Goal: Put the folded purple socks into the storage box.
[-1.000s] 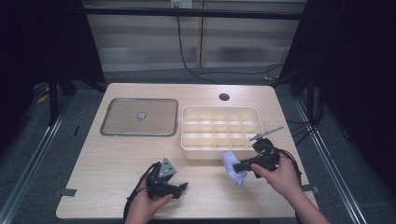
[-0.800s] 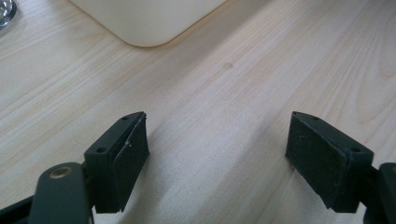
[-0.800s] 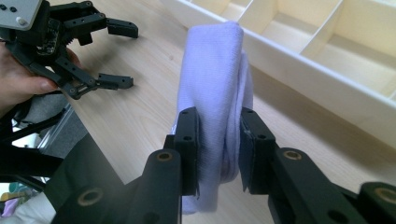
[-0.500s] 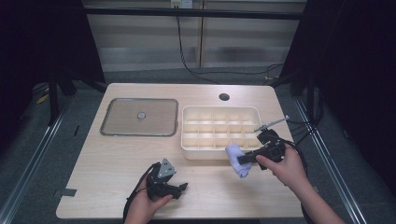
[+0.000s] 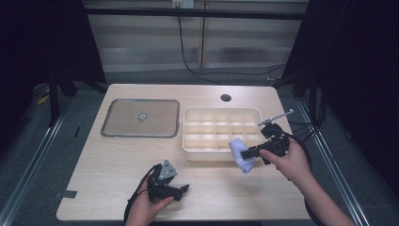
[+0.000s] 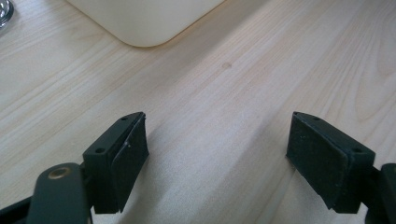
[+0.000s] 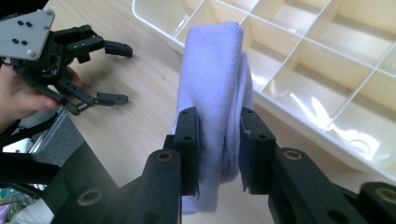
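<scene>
Soft matt lilac cloth (image 7: 219, 70), glossy cream plastic organizer tray (image 7: 299, 60), smooth pale wood-grain table (image 6: 224, 84).

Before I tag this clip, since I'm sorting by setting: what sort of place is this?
Probably a lab recording station: a pale wooden table ringed by black curtains, a cream plastic divided tray, and a hand-held right tongs gripping a rolled lilac cloth.

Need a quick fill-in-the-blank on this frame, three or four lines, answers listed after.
1. The right gripper is shut on a folded pale ____ cloth.
2. The left gripper rests low over the light wooden table with its jaws ____.
3. The cream plastic tray is split into many small ____.
4. The flat clear lid with a metal rim lies to the ____ of the tray in the high view.

Missing words: purple; open; compartments; left
</scene>
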Action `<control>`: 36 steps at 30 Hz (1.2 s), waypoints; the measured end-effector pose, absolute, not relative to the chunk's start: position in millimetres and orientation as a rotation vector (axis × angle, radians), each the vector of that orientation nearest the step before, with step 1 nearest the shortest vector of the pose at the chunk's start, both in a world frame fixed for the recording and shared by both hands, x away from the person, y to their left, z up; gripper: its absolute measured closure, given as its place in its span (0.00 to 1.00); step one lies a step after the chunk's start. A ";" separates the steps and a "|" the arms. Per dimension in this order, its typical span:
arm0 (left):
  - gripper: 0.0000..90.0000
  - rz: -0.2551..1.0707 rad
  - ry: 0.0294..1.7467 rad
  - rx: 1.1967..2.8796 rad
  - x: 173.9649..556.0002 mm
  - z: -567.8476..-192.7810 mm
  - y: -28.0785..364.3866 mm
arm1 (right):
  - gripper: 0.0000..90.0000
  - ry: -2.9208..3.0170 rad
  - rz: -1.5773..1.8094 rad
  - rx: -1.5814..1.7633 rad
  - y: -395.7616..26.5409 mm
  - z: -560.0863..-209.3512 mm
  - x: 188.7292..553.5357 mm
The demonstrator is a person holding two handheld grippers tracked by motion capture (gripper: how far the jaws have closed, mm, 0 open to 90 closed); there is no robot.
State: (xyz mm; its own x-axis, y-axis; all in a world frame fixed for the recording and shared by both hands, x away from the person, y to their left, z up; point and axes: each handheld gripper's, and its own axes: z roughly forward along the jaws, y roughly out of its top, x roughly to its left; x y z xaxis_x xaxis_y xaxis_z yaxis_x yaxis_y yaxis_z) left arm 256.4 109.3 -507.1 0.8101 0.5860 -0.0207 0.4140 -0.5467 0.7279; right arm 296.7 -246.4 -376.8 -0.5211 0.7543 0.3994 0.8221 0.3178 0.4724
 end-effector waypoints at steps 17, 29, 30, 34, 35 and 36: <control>0.22 0.289 0.732 2.226 256.3 -507.1 109.2 | 0.80 -2.470 -0.982 -1.553 -257.3 -368.3 313.9; 0.22 0.289 0.732 2.226 256.3 -507.1 109.2 | 0.80 -2.469 -0.954 -1.632 -272.7 -372.0 325.5; 0.22 0.289 0.732 2.226 256.3 -507.1 109.2 | 0.80 -2.470 -0.949 -1.638 -273.8 -372.3 326.4; 0.22 0.289 0.732 2.226 256.3 -507.1 109.2 | 0.80 -2.472 -0.926 -1.656 -276.9 -374.7 329.3; 0.22 0.289 0.732 2.226 256.3 -507.1 109.2 | 0.80 -2.474 -0.920 -1.659 -277.7 -375.4 330.1; 0.22 0.289 0.732 2.226 256.3 -507.1 109.2 | 0.80 -2.472 -0.923 -1.659 -278.8 -376.4 330.9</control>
State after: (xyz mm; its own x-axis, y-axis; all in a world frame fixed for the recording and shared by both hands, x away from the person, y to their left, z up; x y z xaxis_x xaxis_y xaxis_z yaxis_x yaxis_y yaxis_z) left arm 256.3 109.2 -507.1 0.8099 0.5862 -0.0207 0.4140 -0.5463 0.7282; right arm 330.9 -278.8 -376.4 -0.4332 0.8367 0.3349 0.8516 0.2583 0.4562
